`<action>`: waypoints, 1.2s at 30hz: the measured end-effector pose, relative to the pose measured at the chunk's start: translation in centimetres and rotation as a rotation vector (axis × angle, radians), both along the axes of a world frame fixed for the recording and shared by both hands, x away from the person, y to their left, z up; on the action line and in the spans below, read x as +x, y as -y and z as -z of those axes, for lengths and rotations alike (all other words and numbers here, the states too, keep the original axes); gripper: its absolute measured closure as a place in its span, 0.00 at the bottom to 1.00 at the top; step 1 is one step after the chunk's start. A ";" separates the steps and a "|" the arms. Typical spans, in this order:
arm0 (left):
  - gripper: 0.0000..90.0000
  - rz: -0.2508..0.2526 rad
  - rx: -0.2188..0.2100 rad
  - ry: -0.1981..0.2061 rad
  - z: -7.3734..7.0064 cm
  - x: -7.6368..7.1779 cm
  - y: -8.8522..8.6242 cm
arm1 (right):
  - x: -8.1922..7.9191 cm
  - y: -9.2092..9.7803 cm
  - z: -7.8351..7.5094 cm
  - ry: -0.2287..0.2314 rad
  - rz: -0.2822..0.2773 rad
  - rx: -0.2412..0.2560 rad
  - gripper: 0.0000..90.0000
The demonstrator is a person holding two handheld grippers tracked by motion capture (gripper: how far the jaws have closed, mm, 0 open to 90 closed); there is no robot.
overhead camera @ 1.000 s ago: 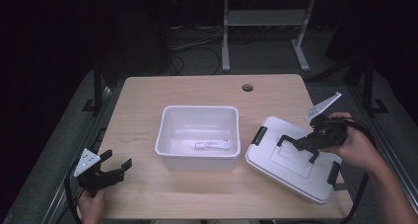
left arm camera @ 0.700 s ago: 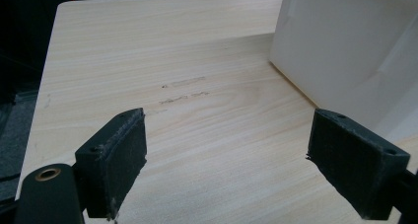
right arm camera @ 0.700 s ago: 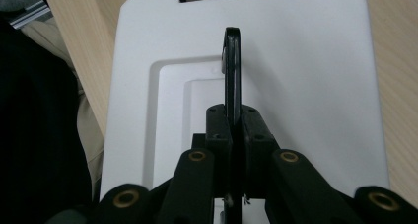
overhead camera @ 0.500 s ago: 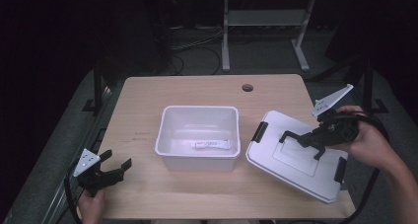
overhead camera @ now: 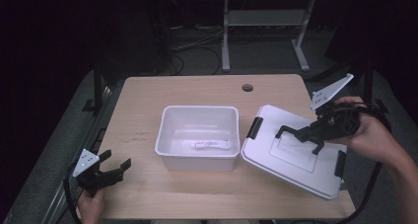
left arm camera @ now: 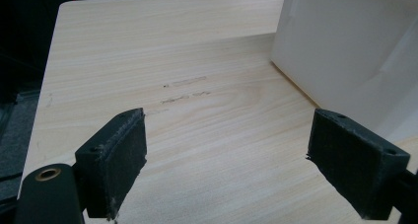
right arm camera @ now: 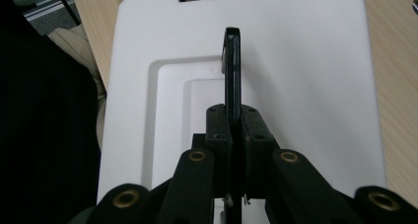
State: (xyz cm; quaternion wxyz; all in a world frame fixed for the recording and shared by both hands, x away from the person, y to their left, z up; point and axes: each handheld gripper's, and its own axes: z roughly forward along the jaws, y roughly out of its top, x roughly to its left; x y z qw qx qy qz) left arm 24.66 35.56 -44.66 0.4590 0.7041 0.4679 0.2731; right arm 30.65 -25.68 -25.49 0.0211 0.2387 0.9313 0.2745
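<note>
wood table (overhead camera: 148, 115) | white lid (overhead camera: 296, 160), black handle (right arm camera: 231, 71) | right claw (right arm camera: 235, 135) clamped on handle

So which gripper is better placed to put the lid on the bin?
Right. The right gripper is shut on the lid's handle, lid tilted beside the bin. The left gripper is open, far off.

Bin (overhead camera: 198, 162) sitting mid-table (overhead camera: 148, 105), lid (overhead camera: 276, 160) lying tilted against its right side, blocking right half. Left strip and far edge lying open; near-left corner passable beside left gripper (overhead camera: 106, 172).
</note>
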 end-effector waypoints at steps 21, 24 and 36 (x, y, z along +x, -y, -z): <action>0.16 0.000 0.001 0.002 0.0 0.0 0.0 | 1.1 -4.1 -2.9 0.030 -0.090 -0.001 0.94; 0.16 -0.001 0.001 0.002 0.0 0.0 -0.1 | 1.3 -4.6 -3.1 0.030 -0.099 0.000 0.94; 0.16 0.001 0.003 0.000 0.0 0.1 -0.1 | 2.0 -6.5 -3.3 0.030 -0.135 0.000 0.94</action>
